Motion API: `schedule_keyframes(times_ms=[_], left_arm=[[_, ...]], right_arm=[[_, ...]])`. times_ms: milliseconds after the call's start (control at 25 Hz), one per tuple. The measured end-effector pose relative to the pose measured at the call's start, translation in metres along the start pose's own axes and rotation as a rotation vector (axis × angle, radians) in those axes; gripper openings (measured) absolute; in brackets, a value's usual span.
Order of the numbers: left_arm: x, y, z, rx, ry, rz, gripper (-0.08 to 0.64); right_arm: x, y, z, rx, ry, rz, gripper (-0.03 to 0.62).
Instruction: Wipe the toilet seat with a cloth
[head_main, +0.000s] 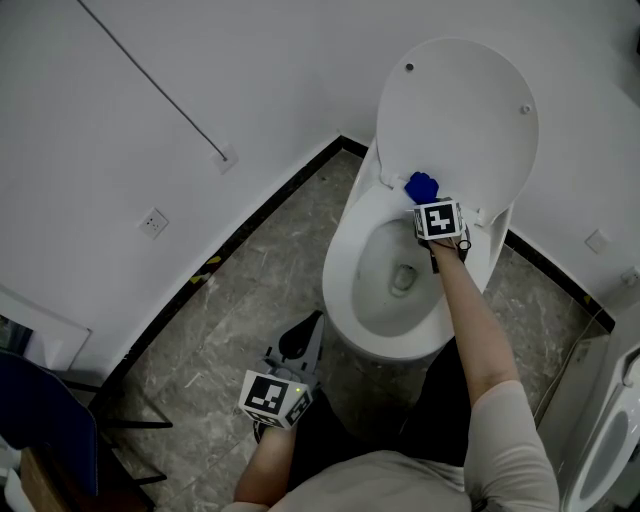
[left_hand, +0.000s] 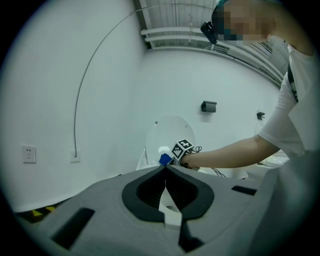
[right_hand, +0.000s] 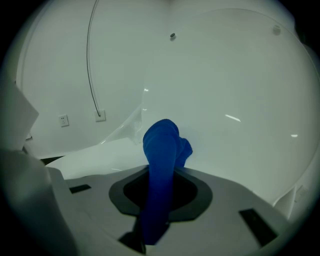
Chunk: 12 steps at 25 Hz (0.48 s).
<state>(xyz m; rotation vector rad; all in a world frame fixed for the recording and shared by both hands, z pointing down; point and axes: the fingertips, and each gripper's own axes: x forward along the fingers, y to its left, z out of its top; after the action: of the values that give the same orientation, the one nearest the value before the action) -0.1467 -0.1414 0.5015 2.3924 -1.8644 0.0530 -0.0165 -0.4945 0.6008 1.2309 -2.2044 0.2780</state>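
Observation:
A white toilet stands with its lid (head_main: 458, 115) raised against the wall and its seat (head_main: 368, 210) down around the bowl. My right gripper (head_main: 430, 200) is shut on a blue cloth (head_main: 421, 186) at the back of the seat, near the hinge. In the right gripper view the blue cloth (right_hand: 162, 150) sticks up between the jaws, close to the lid (right_hand: 230, 90). My left gripper (head_main: 300, 350) hangs low in front of the bowl, its jaws closed together with nothing between them (left_hand: 165, 170). From the left gripper view, the blue cloth (left_hand: 165, 159) shows far off.
Grey marble floor tiles (head_main: 250, 290) lie left of the toilet. A wall socket (head_main: 153, 223) and a thin cable (head_main: 160, 95) sit on the left wall. A dark chair (head_main: 50, 430) stands at bottom left. Another white fixture (head_main: 610, 440) is at the right edge.

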Motion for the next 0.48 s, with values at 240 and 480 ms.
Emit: schedule_keyframes(times_ms=[240, 480], left_arm=[[-0.0021, 0.0055, -0.0056, -0.003, 0.004, 0.007, 0.009], [-0.0048, 0.0073, -0.0098, -0.016, 0.006, 0.005, 0.009]], right_arm=[[0.0051, 0.0042, 0.0040, 0.034, 0.008, 0.011, 0.068], [0.0098, 0.0095, 0.0085, 0.072, -0.005, 0.020, 0.068]])
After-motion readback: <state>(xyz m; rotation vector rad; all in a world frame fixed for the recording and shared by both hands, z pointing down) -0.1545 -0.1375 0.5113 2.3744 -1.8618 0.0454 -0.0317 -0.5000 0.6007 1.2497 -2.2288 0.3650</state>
